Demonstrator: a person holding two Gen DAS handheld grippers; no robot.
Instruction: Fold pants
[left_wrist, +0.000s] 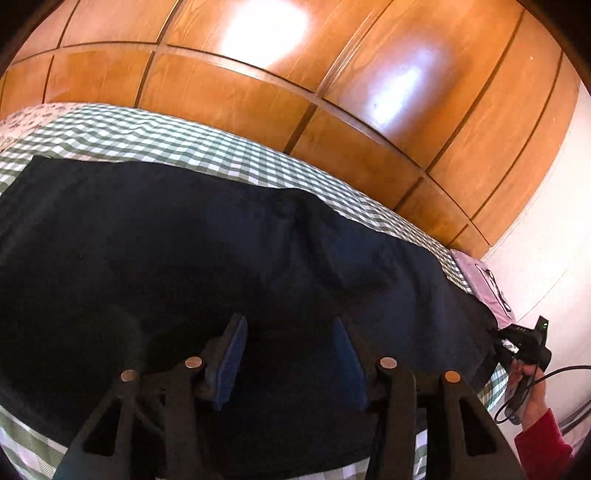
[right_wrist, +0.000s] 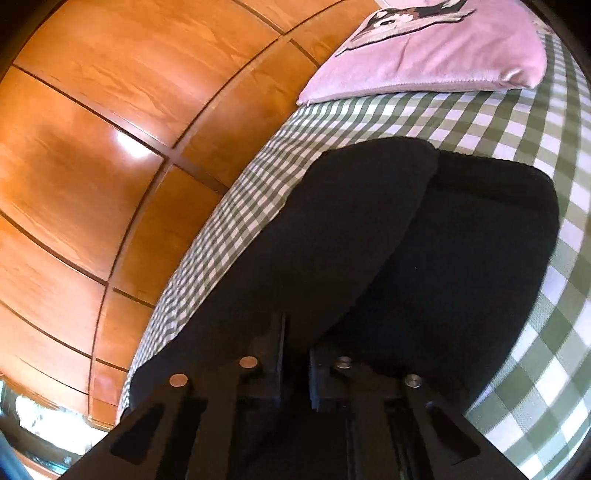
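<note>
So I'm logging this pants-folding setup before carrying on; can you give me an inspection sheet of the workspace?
Surface: bed with green checked sheet.
Job's things: dark pants spread flat on the sheet.
Clutter: pink cushion at the bed's end.
Grippers: left gripper jaws open over the pants, nothing between; right gripper jaws shut, at the pants' end.
Cables: black cable by the right hand.
Surroundings: wooden wardrobe doors, white wall.
</note>
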